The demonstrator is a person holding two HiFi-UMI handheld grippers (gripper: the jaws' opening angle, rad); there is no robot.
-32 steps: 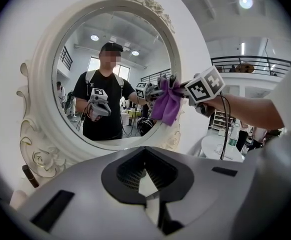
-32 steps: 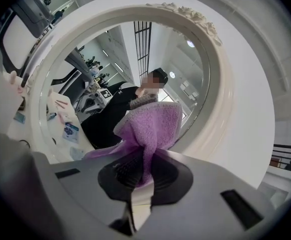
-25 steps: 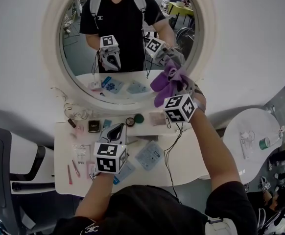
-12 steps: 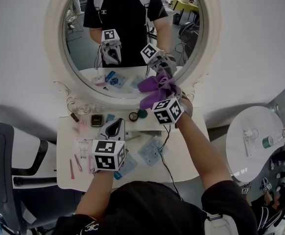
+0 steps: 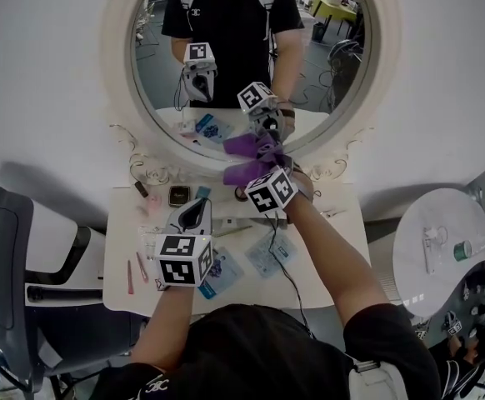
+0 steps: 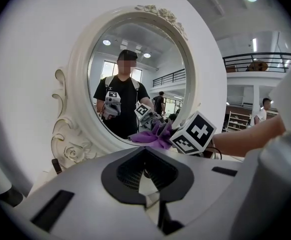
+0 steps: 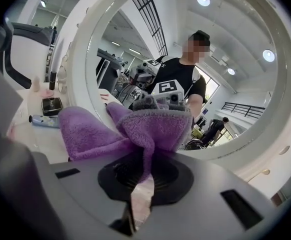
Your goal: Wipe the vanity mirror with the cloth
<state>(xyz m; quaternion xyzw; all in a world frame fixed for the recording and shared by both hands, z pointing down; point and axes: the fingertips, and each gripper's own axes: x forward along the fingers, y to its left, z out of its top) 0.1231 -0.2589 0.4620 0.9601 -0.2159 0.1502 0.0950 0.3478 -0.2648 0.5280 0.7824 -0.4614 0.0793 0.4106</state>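
The oval vanity mirror with its white carved frame (image 5: 251, 57) stands at the back of a white vanity table (image 5: 330, 252). The person (image 5: 259, 352), in a black T-shirt, leans over the table towards it. The right gripper (image 7: 143, 176) is up at the bottom of the mirror, a little right of its centre. Its jaws are pinched on a purple fleecy cloth (image 5: 247, 158). The cloth bunches out ahead of the jaws in loose folds and meets its own reflection in the glass, just above the lower rim of the frame. So it looks to be touching the mirror there. From the left gripper view the same purple bundle (image 6: 153, 136) sits at the mirror's lower edge, with the right gripper's marker cube just beside it.

The left gripper (image 5: 194, 211) is held low over the table, in front of the mirror and left of its centre, well apart from the glass. Its jaws are pressed together with nothing between them (image 6: 145, 171).

Small things lie scattered on the table below the mirror. A dark square compact (image 5: 178, 196) lies close under the frame. Blue-patterned packets (image 5: 269, 261) lie nearer the person. A few thin pink sticks (image 5: 136, 272) are off to the left. A thin black cable (image 5: 291, 273) trails from the right gripper across the tabletop. Away to the mirror's right stands a round white side table (image 5: 430, 277), and to its left a dark chair (image 5: 9, 257).
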